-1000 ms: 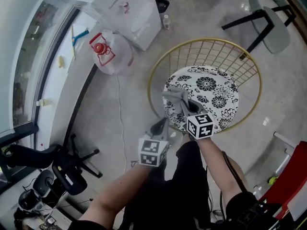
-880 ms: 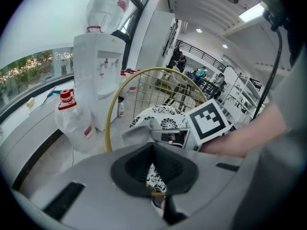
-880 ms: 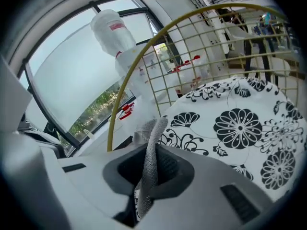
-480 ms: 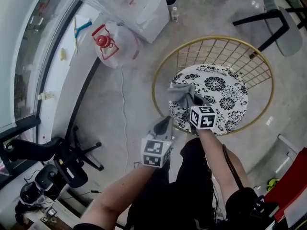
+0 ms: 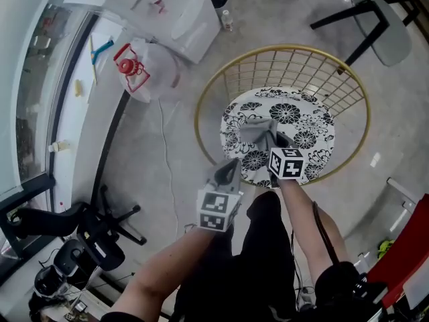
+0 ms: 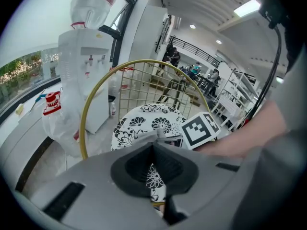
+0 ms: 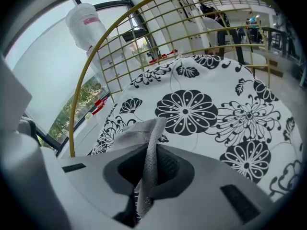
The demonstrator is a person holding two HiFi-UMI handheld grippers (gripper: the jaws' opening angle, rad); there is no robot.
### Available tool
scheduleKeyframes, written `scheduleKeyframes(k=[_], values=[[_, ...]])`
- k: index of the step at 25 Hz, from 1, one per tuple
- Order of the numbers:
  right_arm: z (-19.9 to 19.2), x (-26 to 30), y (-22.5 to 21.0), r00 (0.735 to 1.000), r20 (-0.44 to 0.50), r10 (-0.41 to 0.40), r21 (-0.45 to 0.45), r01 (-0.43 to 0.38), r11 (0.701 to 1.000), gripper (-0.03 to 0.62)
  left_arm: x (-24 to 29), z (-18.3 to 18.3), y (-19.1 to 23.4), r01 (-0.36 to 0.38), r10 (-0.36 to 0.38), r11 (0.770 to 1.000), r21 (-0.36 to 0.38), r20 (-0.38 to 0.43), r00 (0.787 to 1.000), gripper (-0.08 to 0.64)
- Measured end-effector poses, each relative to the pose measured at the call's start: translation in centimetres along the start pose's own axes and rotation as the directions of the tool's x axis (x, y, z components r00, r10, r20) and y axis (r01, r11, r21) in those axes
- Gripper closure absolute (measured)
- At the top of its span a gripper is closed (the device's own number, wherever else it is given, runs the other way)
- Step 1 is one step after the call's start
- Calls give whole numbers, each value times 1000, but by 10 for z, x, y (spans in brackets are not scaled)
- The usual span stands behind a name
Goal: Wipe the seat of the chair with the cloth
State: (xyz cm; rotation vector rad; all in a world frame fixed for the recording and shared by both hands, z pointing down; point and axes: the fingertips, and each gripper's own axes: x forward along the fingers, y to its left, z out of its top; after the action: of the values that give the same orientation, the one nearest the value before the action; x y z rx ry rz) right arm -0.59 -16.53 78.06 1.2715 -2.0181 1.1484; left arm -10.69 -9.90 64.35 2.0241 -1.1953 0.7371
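The chair has a gold wire frame and a round white seat with black flowers. A grey cloth lies crumpled on the left-middle of the seat, and my right gripper is shut on it from the near side. In the right gripper view the cloth stands pinched edge-on between the jaws, over the flowered seat. My left gripper hovers by the seat's near-left rim, shut and holding nothing. In the left gripper view its tips meet in front of the seat.
A white water dispenser and a plastic bag with red print stand on the floor left of the chair. A grey chair is at the back right. An office chair base sits at the lower left, something red at the lower right.
My right gripper has drawn the cloth from the seat's left edge toward its middle. The left gripper stays low beside the rim.
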Motion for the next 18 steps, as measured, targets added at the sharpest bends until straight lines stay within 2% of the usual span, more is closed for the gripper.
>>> scheduleKeyframes(k=[6, 10, 18], values=[[-2, -17, -40, 997, -1, -76, -22, 75, 997, 566, 8, -5, -23, 50, -48, 998, 43, -33, 998, 552], [-2, -33, -70, 991, 4, -130, -9, 130, 991, 566, 14, 0, -32, 56, -55, 997, 51, -25, 998, 552], [0, -66, -126, 966, 10, -257, 26, 256, 966, 566, 24, 3, -56, 101, -97, 992, 81, -49, 994, 552]])
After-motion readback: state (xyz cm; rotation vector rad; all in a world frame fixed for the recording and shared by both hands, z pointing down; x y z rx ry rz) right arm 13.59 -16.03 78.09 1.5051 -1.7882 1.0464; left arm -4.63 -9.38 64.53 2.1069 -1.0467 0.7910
